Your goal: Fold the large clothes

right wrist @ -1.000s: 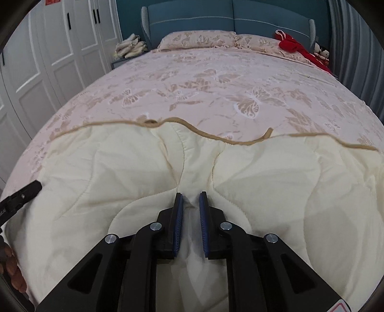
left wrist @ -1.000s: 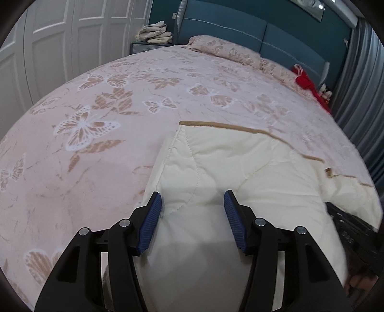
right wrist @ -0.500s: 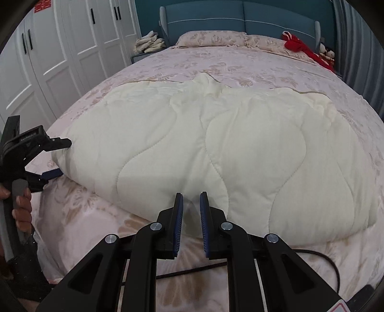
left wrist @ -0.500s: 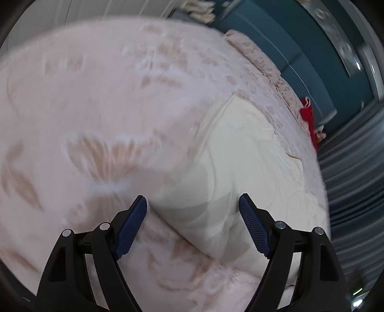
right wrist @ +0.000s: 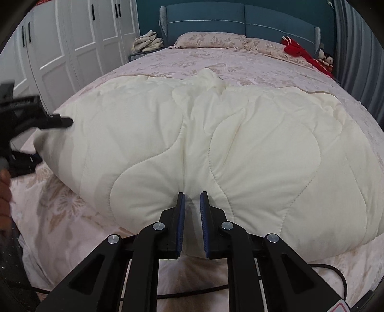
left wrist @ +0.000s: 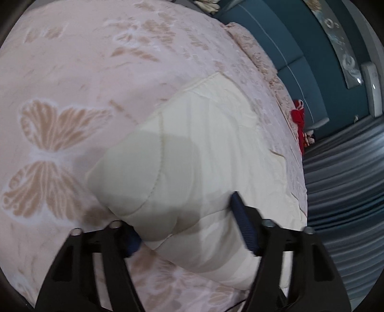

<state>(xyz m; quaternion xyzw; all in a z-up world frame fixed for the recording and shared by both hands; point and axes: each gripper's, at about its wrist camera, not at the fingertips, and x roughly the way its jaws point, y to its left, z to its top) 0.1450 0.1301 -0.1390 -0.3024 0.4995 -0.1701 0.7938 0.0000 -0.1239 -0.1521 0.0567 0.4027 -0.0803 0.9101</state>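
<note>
Right tongs (right wrist: 192, 204): narrow, blue pads nearly together, pinching a pleat of the cream quilt (right wrist: 216, 148) at its near folded edge. Fabric sits between the pads; grip looks closed on it.

Left tongs (left wrist: 187, 223): spread wide, straddling the quilt's (left wrist: 192, 156) left end corner. Far pad lies on top of the fabric, near pad is half hidden under the bulge of the fold. Not clamped. View is tilted and a bit blurred.

In the right wrist view the left tongs (right wrist: 51, 139) show at the far left, one arm above and one below the quilt's corner, with the person's hand (right wrist: 4, 184) at the frame edge.

Quilt: folded over on itself, puffy, wavy stitch lines, tan piping along the far edge. It lies across the foot half of the bed (right wrist: 240, 64), near edge close to the bed's near side.

Bed: pink cover with butterfly print, two matching pillows (right wrist: 211, 39) at a teal headboard (right wrist: 240, 21). Red garment (right wrist: 302, 54) on the far right side by the pillows. Stack of pale folded cloth (right wrist: 147, 42) on the nightstand to the left. White wardrobe doors (right wrist: 79, 38) left, grey curtain (right wrist: 355, 48) right. A black cable (right wrist: 336, 276) runs over the cover below the quilt.
</note>
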